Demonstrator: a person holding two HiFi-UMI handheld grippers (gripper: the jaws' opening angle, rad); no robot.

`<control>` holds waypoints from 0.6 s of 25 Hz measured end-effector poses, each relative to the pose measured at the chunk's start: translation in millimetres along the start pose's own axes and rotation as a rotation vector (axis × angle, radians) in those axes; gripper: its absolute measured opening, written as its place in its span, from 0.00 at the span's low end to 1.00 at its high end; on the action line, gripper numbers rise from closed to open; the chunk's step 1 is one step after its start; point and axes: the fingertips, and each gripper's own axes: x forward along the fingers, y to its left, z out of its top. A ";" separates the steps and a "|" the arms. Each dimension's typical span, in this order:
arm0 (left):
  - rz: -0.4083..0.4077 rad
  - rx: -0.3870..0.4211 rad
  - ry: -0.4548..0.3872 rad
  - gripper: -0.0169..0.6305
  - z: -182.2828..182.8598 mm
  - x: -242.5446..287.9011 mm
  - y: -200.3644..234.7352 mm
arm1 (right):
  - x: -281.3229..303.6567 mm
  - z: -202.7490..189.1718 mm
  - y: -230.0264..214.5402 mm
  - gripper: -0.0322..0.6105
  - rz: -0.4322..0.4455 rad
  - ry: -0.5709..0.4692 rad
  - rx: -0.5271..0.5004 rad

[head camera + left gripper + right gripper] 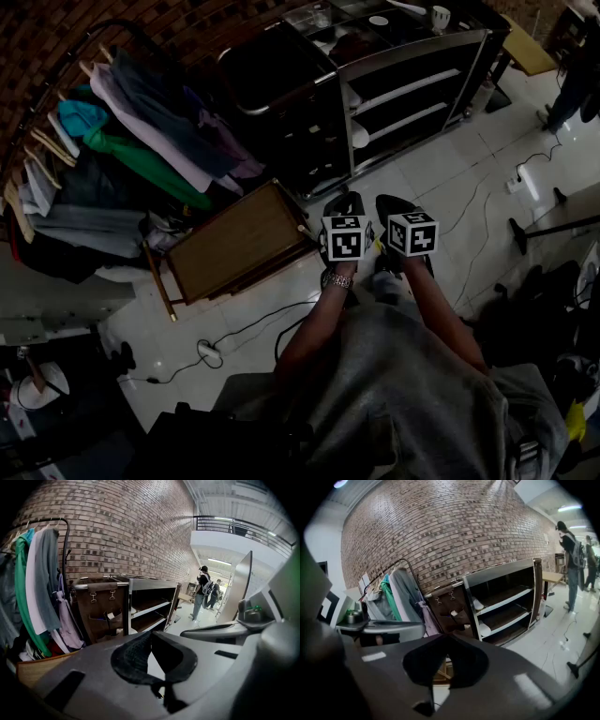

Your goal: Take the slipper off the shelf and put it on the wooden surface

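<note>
Two white slippers lie on the metal shelf unit [412, 89]: one [478, 604] on the upper board, another [485, 630] on the lower board, also seen from above [359, 137]. The wooden surface [239, 242] is a low tray-like table left of the shelf; its edge [37, 667] shows in the left gripper view. My left gripper [343, 202] [151, 634] and right gripper [394, 208] [447, 637] are side by side over the white floor, well short of the shelf, pointing towards it. Both have their jaws together with nothing in them.
A clothes rack [122, 122] full of hanging garments stands left of the wooden table, against the brick wall. A brown hanging organiser [452, 609] covers the shelf's left end. Cables [244, 333] trail over the floor. A stand's legs [553, 220] are at the right. Two persons [206, 595] stand far off.
</note>
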 end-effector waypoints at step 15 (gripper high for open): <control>0.044 -0.050 0.031 0.03 113.1 174.5 14.7 | 153.4 127.4 -151.9 0.05 0.019 0.033 -0.052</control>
